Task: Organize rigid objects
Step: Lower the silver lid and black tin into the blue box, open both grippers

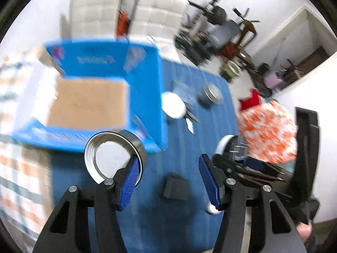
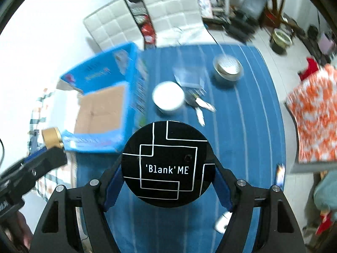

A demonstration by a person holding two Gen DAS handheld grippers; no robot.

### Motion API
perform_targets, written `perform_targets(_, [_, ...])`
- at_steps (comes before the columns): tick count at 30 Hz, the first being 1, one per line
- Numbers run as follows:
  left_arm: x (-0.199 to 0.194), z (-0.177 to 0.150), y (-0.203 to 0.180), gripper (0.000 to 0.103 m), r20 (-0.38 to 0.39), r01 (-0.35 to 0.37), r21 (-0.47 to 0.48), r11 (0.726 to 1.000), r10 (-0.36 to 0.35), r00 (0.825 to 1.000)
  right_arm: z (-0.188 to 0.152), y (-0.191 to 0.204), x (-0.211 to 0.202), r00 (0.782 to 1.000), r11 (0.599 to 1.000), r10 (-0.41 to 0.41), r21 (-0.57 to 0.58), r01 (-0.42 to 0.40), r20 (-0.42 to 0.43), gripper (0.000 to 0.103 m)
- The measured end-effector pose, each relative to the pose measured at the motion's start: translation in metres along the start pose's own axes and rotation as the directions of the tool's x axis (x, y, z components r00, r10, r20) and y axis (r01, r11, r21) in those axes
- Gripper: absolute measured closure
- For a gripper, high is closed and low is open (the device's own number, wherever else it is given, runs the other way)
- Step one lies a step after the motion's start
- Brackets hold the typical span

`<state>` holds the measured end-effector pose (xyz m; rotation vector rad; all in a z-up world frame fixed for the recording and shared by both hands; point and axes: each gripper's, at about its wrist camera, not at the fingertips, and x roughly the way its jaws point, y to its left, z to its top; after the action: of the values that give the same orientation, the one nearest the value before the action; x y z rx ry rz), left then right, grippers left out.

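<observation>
Right, left to right:
box: blue cardboard box point(image 2: 99, 105) sits at the left of the blue striped tablecloth point(image 2: 242, 126), top open, brown floor showing. Judged to be the drop target.
left gripper: left gripper point(image 1: 168, 181) has its jaws spread wide. A metal ring lid point(image 1: 114, 154) sits against the left finger's outer face; whether it's hooked on or just behind, cannot tell. In the right view a gold tin point(image 2: 51, 138) shows at that gripper's tip, grip unclear.
right gripper: right gripper point(image 2: 168, 168) is clamped on a black round tin marked 'Blank'ME point(image 2: 166, 166), pads on opposite sides of the rim, held near the box's near-right corner.
table: white round tin point(image 2: 168, 99), clear plastic case point(image 2: 189, 76), silver-lidded tin point(image 2: 228, 68) to the far right.
step: probably carry the black tin over the box wall, lower level, release late.
risk: blur suggests speed; slow down before release.
</observation>
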<state>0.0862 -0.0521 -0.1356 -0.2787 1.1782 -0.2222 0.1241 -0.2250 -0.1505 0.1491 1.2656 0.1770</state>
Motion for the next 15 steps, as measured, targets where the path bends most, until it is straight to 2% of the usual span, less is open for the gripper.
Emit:
perform_targets(4, [-0.020,0.038,0.030,0.049,0.058,-0.078,0.018,0.997,0.077,0.995,0.028,0.044,0.007,1.000,1.000,0.027,-0.007,-0.027,0.009,0.026])
perform_targets(8, [-0.014,0.076,0.062,0.049,0.064,-0.082,0.040,0.996,0.079,0.995,0.056,0.086,0.036,1.000,1.000,0.016,0.002,-0.016,-0.006,0.026])
perform_targets(12, [0.010,0.108,0.102,0.049,0.004,-0.068,0.064,0.996,0.068,0.998,0.090,0.118,0.089,0.999,1.000,0.007,0.022,-0.006,-0.038,0.026])
perform_targets(15, [0.042,0.134,0.143,0.049,-0.062,-0.049,0.022,0.999,0.050,0.997,0.115,0.131,0.133,0.997,0.999,-0.006,0.037,0.008,-0.071,0.026])
